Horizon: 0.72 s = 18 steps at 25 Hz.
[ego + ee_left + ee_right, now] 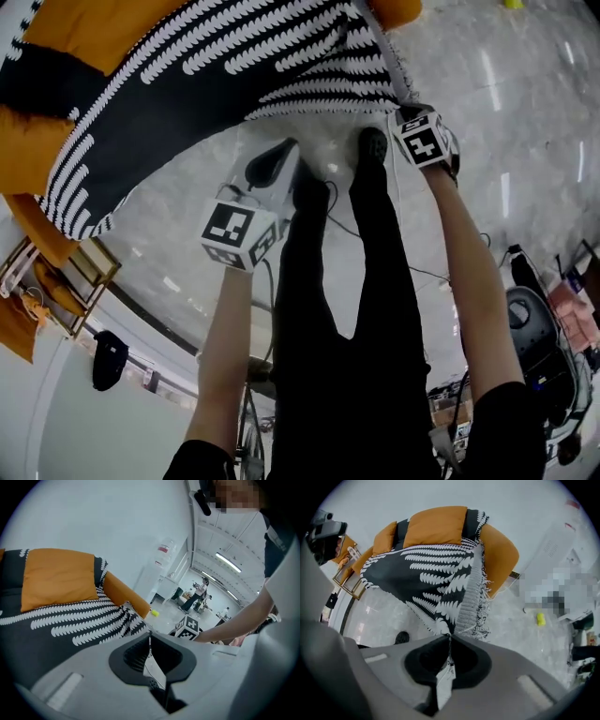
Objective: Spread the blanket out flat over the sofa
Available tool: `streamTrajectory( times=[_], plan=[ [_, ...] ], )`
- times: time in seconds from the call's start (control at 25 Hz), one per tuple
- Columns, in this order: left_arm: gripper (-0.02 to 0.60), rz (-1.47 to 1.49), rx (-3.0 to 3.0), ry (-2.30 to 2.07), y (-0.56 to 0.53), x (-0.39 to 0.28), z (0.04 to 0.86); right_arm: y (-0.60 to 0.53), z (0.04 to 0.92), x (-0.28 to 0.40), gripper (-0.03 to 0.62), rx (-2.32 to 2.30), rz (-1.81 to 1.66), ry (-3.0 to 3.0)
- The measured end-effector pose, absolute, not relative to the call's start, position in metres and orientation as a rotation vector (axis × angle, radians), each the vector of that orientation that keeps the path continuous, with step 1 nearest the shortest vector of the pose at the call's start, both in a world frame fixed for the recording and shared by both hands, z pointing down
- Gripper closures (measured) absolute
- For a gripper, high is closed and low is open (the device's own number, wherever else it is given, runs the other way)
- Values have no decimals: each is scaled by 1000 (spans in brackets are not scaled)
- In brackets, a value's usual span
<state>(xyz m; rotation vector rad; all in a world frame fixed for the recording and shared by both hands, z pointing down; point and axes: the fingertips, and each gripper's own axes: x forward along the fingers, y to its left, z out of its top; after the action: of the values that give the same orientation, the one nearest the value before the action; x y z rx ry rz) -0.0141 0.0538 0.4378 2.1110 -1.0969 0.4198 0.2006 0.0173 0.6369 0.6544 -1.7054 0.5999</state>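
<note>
A black blanket with white fern print (234, 66) lies over the orange sofa (94, 28), its hem hanging toward the marble floor. My right gripper (410, 105) is shut on the blanket's fringed edge. In the right gripper view the cloth (436, 573) runs from the sofa (436, 524) down into the closed jaws (450, 635). My left gripper (286, 148) hovers over the floor just short of the hem. Its jaws (149, 632) are shut with nothing visible between them. The blanket (70, 620) lies close beyond them to the left.
The person's black-clad legs (347, 281) and shoes stand between the two grippers. A gold-framed side table (66, 272) stands by the sofa's far end. A small yellow object (540, 618) lies on the floor beside the sofa. A chair (530, 319) and cables sit at the right.
</note>
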Motion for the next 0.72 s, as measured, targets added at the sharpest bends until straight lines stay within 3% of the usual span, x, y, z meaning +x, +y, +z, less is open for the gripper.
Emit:
streamTrajectory(
  times=[0.24,0.44,0.72],
  plan=[
    [561,403,2046,-1231,24,-2,500,15,717,198,586,536,692,-1732],
    [561,380,2072,-1210,14,47,498,12,711,251,588,569,681,-1691],
    [561,395,2185,-1153,9,62,539,12,750,270,588,607,663,-1687]
  ],
)
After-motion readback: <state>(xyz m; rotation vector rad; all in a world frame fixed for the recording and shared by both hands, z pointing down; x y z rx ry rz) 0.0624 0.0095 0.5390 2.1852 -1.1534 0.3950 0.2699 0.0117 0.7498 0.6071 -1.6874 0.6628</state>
